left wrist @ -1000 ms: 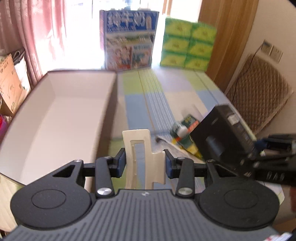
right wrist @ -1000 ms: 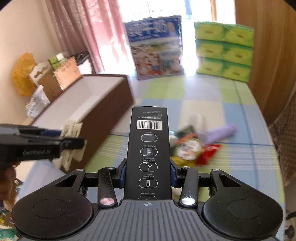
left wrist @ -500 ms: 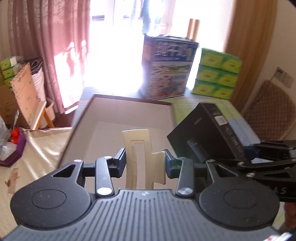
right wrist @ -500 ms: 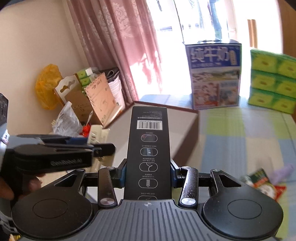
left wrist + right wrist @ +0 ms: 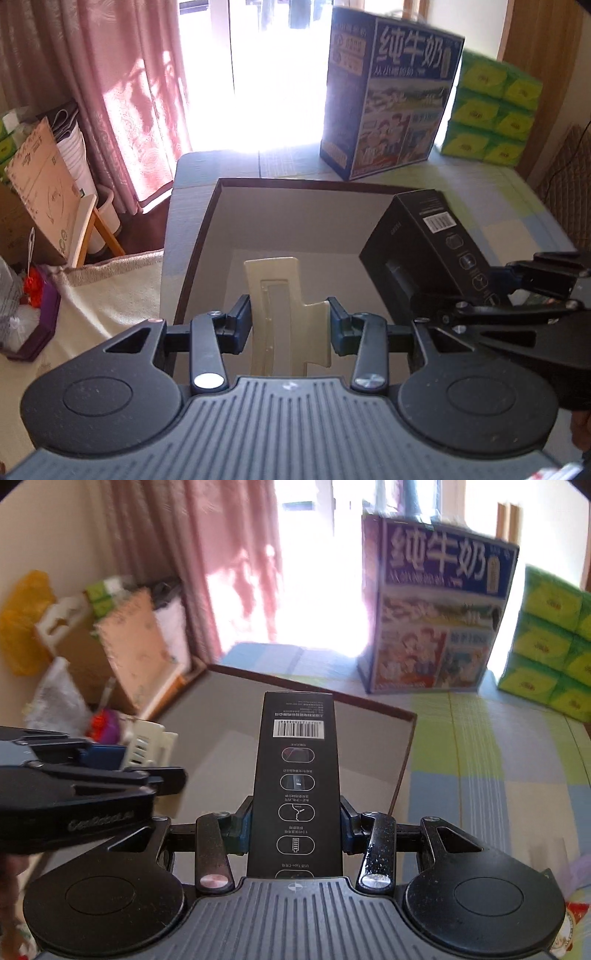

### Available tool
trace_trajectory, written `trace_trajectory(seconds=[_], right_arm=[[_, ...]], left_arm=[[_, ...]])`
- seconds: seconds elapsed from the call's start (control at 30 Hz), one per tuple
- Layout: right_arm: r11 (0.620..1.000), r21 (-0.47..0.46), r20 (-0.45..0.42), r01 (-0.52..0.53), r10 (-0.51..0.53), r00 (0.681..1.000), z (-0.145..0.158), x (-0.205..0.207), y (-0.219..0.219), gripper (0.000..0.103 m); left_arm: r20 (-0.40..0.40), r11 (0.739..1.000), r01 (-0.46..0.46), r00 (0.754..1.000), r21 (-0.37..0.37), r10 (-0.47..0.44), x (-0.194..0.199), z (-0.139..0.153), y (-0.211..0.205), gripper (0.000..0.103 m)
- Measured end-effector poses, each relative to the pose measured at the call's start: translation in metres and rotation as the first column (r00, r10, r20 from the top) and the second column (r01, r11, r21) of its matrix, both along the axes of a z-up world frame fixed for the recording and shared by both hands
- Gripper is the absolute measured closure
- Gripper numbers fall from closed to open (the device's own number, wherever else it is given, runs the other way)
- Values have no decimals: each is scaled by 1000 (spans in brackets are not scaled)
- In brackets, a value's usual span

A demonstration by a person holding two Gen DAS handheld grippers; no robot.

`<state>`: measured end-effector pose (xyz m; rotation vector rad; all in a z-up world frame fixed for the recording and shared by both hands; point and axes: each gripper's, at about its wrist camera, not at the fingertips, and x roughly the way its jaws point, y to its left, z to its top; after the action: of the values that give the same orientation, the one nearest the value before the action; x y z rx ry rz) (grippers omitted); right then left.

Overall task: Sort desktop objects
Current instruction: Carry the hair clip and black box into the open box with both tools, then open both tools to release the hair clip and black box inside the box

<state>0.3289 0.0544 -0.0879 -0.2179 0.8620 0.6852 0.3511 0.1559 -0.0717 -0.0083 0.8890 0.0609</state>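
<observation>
My left gripper (image 5: 290, 325) is shut on a cream plastic clip (image 5: 284, 306) and holds it above the open brown-rimmed box (image 5: 295, 221). My right gripper (image 5: 295, 823) is shut on a long black carton with a barcode (image 5: 297, 775), also held over the box (image 5: 332, 701). In the left wrist view the black carton (image 5: 424, 251) and the right gripper (image 5: 535, 295) are at the right. In the right wrist view the left gripper (image 5: 92, 775) with the cream clip (image 5: 147, 742) is at the left.
A blue milk carton case (image 5: 391, 96) and stacked green tissue packs (image 5: 491, 110) stand at the table's far edge. Pink curtains (image 5: 110, 92), cardboard boxes (image 5: 33, 192) and clutter lie on the floor to the left. The checked tablecloth (image 5: 498, 775) spreads to the right.
Both grippers have swung left from the tabletop clutter to above the open box, each still holding its object. The snack packets have left both views.
</observation>
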Motion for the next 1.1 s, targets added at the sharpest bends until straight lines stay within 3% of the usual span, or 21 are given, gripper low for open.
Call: trace_trajectory(seconds=[0.27, 0.7, 0.8, 1.03, 1.1], right_arm=[[997, -61, -12, 42, -43, 999, -23, 31, 18, 62], [996, -86, 19, 33, -31, 999, -36, 41, 26, 62], [997, -78, 16, 24, -23, 1000, -37, 42, 26, 62], [999, -37, 31, 22, -21, 999, -33, 43, 20, 62], [1000, -20, 39, 16, -15, 999, -29, 42, 19, 58]], left_arm=[[-60, 996, 85, 995, 26, -84, 48, -32, 8, 66], [-75, 988, 117, 991, 98, -110, 89, -59, 2, 66], [-65, 985, 120, 991, 121, -113, 90, -59, -1, 55], [-59, 982, 117, 992, 147, -110, 84, -54, 0, 41], [-52, 983, 112, 993, 143, -105, 80, -49, 3, 37]])
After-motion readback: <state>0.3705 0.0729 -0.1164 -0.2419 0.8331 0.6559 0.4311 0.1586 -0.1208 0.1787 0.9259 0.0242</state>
